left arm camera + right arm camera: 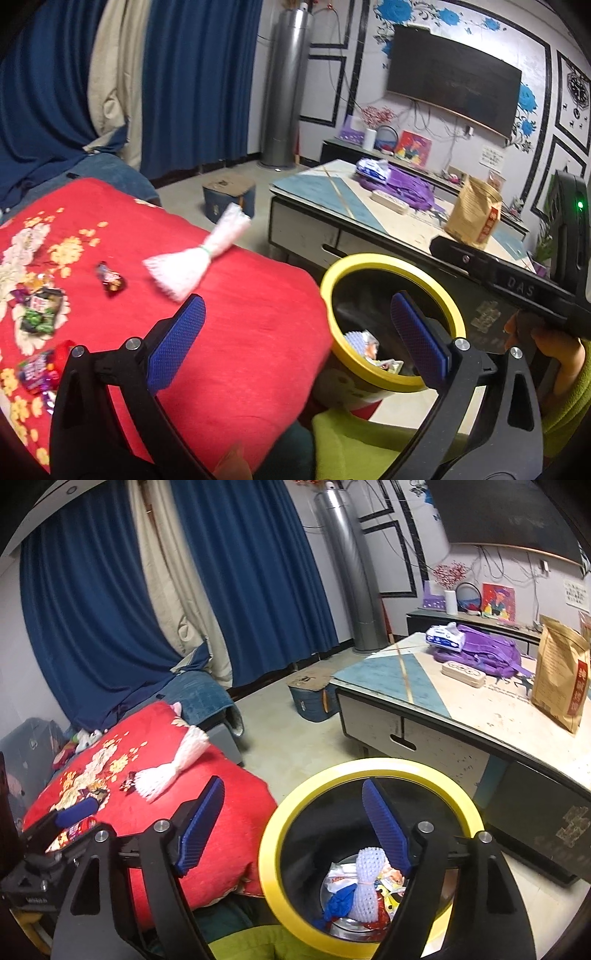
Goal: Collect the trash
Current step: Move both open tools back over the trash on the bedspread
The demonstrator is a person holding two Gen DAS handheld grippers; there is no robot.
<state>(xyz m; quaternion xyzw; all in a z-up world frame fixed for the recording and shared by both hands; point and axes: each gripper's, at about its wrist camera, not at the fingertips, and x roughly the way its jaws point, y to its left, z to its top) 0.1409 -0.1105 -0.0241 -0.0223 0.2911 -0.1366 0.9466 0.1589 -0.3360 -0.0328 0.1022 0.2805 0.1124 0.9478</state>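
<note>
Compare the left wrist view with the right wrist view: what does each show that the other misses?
Left wrist only: the wall TV, candy wrappers up close on the red blanket, and the right tool's body.

Right wrist only: the bin's bottom, with a white foam net and a blue scrap inside.

Both: the yellow-rimmed bin, another foam net on the blanket, the brown bag, and open tool fingers.

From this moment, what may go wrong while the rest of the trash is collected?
1. The white foam net lies near the edge of the red blanket; a clumsy grasp may push it to the floor.
2. The small candy wrapper lies flat on soft cloth, so the open left gripper may pinch the blanket too.
3. The bin stands below the blanket edge; a bump could tip it.
</note>
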